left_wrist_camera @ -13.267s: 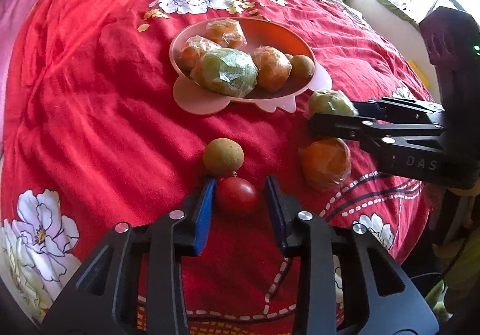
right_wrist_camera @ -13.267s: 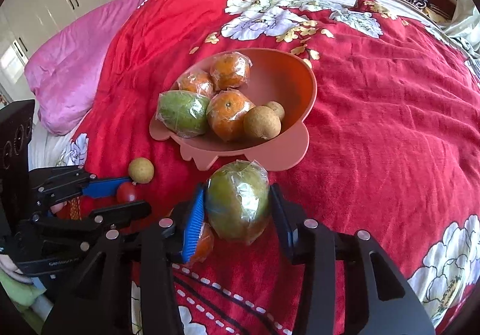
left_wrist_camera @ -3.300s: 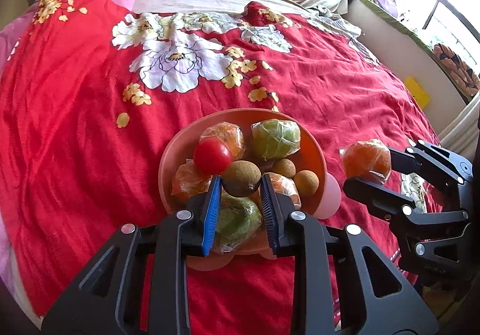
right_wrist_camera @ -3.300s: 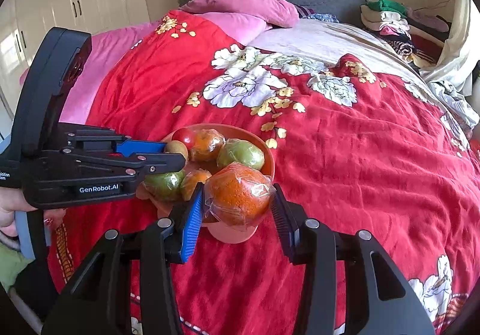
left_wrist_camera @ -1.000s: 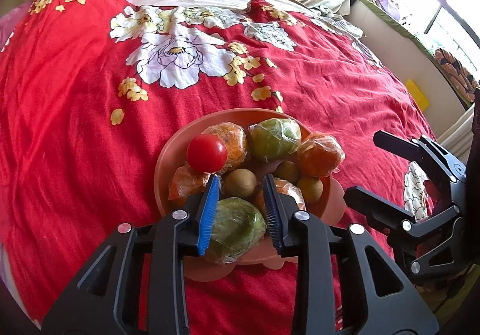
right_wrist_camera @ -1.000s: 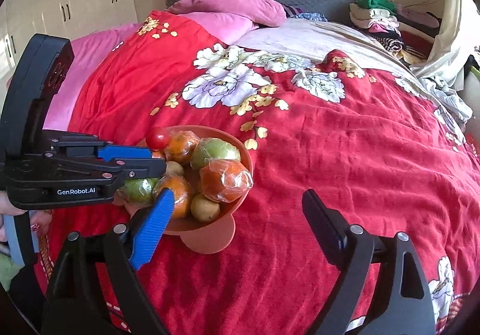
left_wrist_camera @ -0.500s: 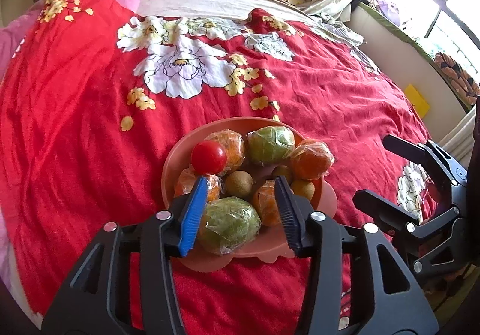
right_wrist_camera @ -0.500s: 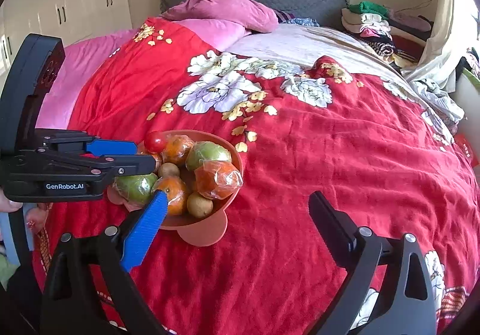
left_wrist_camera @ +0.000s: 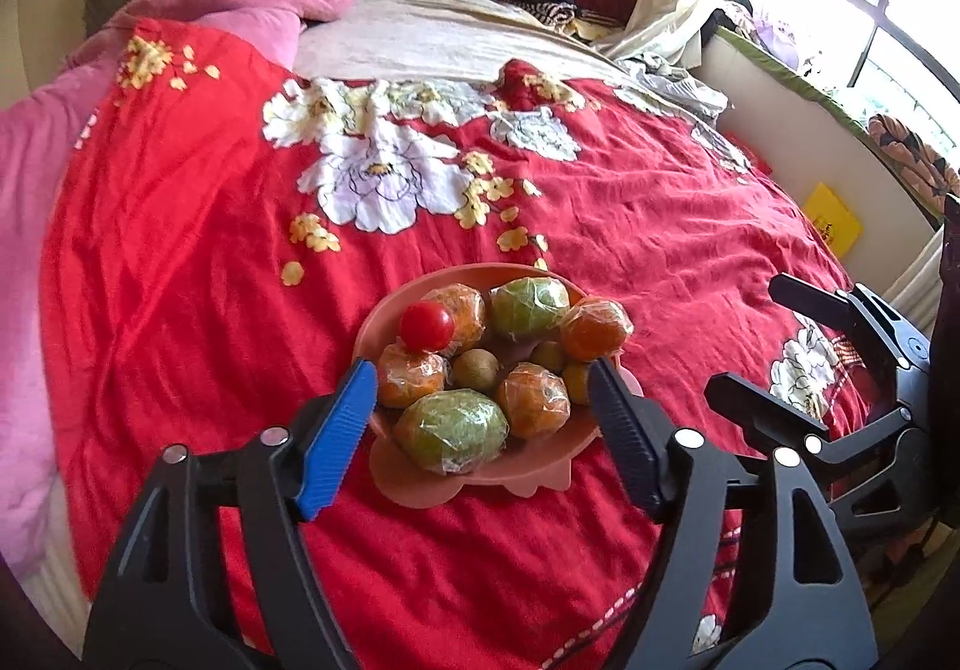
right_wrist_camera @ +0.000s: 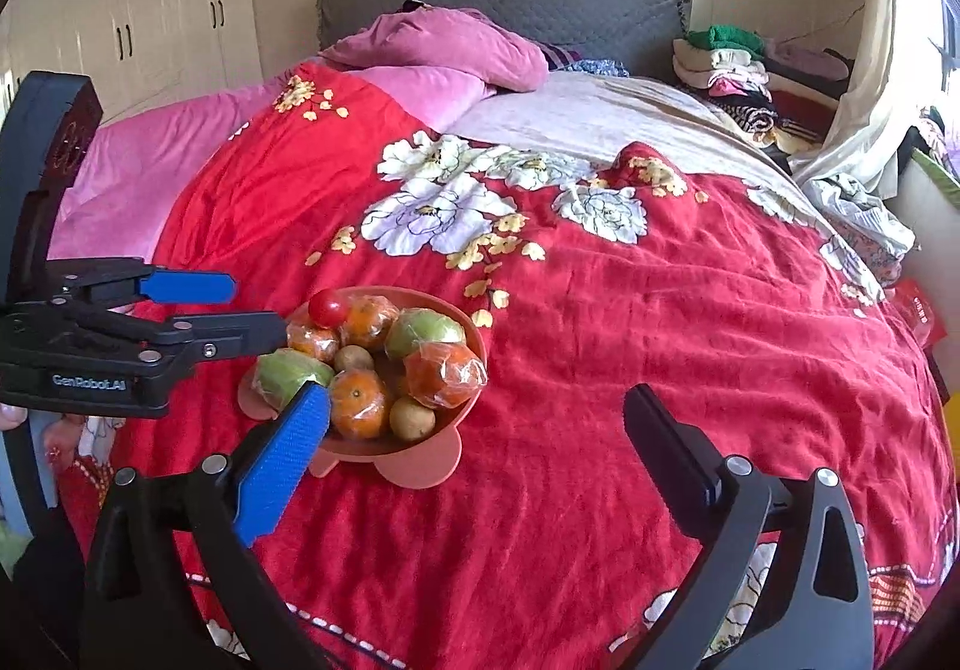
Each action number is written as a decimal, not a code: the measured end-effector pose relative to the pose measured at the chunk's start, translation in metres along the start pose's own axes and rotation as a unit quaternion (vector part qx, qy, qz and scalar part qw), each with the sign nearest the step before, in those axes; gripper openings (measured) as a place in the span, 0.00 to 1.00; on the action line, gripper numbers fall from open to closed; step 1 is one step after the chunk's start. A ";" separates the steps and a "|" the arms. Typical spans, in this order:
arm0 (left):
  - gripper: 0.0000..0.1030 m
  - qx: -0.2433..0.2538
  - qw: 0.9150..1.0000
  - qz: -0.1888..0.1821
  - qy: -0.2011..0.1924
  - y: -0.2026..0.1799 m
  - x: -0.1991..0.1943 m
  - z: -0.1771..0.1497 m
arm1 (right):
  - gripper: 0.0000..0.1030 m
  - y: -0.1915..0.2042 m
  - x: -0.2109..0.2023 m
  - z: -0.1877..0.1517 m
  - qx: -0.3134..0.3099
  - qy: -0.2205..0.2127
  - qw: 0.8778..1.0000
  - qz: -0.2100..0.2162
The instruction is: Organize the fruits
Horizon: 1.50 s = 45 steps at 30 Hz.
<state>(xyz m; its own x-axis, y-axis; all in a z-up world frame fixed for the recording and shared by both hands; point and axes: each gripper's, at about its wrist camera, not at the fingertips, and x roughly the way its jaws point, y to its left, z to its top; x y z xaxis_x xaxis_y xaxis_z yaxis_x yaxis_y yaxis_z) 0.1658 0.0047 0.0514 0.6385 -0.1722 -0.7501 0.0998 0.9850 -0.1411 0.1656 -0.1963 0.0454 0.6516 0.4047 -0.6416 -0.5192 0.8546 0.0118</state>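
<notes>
1. Left gripper [left_wrist_camera: 483,418]: jaws spread wide, nothing btwn them. Hangs above the blanket w/ the bowl framed just ahead, fingers either side of its near rim in view but not touching. Judged: a grip let go, not one being set up.
2. Right gripper [right_wrist_camera: 474,430]: jaws at about full spread, empty. Bowl sits ahead and to its left; only blanket directly btwn the fingers.
3. Pink bowl [left_wrist_camera: 384,310]: rests on the red floral blanket [left_wrist_camera: 180,250], ahead of both grippers (soft bedding, so prob. kept level by its broad scalloped foot).
4. Contents, all inside the rim: wrapped oranges, e.g. one at far right [left_wrist_camera: 597,329]; two wrapped green fruits, near one [left_wrist_camera: 450,430] closest to left gripper, far one [left_wrist_camera: 529,307]; small brown fruits, e.g. [left_wrist_camera: 475,368]; red tomato [left_wrist_camera: 427,326] perched on top of an orange at far left, likely put last as it's smallest & lightest.
5. Loose fruit on blanket: none seen in either view. Judged: sorting approx. complete; heap is tall, so tomato could roll if bowl is nudged.
</notes>
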 end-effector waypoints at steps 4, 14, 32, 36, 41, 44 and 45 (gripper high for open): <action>0.69 0.000 1.000 0.007 -0.010 -0.002 -0.013 -0.003 | 0.95 0.003 -0.010 0.000 -0.001 -0.007 1.000 -0.003; 0.87 -0.002 0.999 0.029 -0.034 -0.008 -0.042 -0.013 | 0.95 0.011 -0.034 -0.002 -0.005 -0.025 1.000 -0.013; 0.90 -0.027 0.996 0.078 -0.036 -0.003 -0.068 -0.055 | 0.95 0.026 -0.068 -0.027 -0.001 -0.032 0.999 -0.010; 0.90 -0.040 0.995 0.085 -0.029 0.002 -0.069 -0.070 | 0.95 0.029 -0.069 -0.034 0.000 -0.028 1.000 -0.010; 0.90 -0.048 0.994 0.093 -0.021 0.005 -0.071 -0.085 | 0.95 0.028 -0.069 -0.043 0.007 -0.023 1.000 -0.011; 0.90 -0.049 0.994 0.097 -0.018 0.006 -0.072 -0.091 | 0.95 0.029 -0.069 -0.048 0.009 -0.020 1.000 -0.011; 0.90 -0.051 0.994 0.098 -0.016 0.007 -0.072 -0.093 | 0.95 0.029 -0.069 -0.049 0.009 -0.018 1.000 -0.011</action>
<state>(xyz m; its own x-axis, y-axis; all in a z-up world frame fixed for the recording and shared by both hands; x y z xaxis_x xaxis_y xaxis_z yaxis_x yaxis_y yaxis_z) 0.0498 0.0226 0.0439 0.6626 0.0247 -0.7485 -0.1053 0.9926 -0.0605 0.0780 -0.2154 0.0527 0.6830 0.3968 -0.6132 -0.4939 0.8694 0.0125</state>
